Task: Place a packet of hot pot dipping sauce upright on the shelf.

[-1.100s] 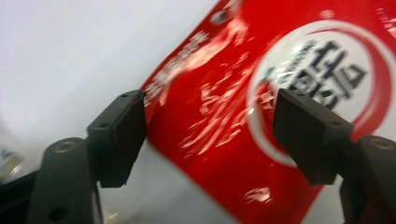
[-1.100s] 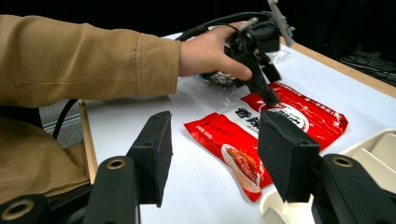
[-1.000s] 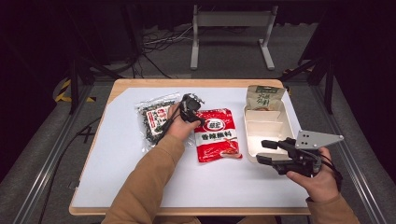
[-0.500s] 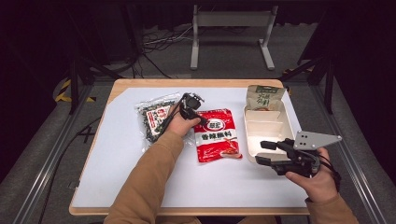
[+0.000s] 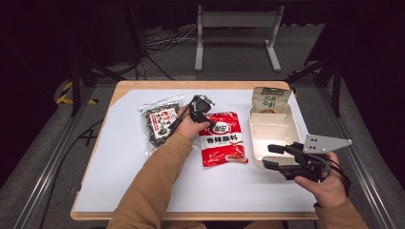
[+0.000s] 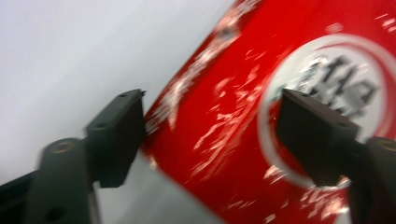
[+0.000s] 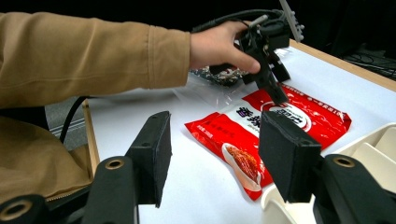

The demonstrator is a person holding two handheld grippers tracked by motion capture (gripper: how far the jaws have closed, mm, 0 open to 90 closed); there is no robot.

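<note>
The left claw [image 5: 206, 113] hangs open over the top edge of the red pouch [image 5: 222, 139], jaws straddling that edge for a pinch. The pouch lies flat on the surface [image 5: 119, 157] beside the tray [image 5: 272, 131]. The right claw [image 5: 271, 156] waits open and empty at the tray's near end.

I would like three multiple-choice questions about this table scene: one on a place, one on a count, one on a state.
1. Where does the green bag stand?
A. at the far end of the white tray
B. on the red packet
C. on the floor

2. How many food packets are on the table?
A. one
B. three
C. five

3. How are the jaws of the left gripper?
A. shut on the tray
B. apart over the red packet's edge
C. shut on a cable

Answers: 1 A, it stands by the tray's far rim; 2 B, dark, red and green; 3 B, the left gripper view shows a gap.
</note>
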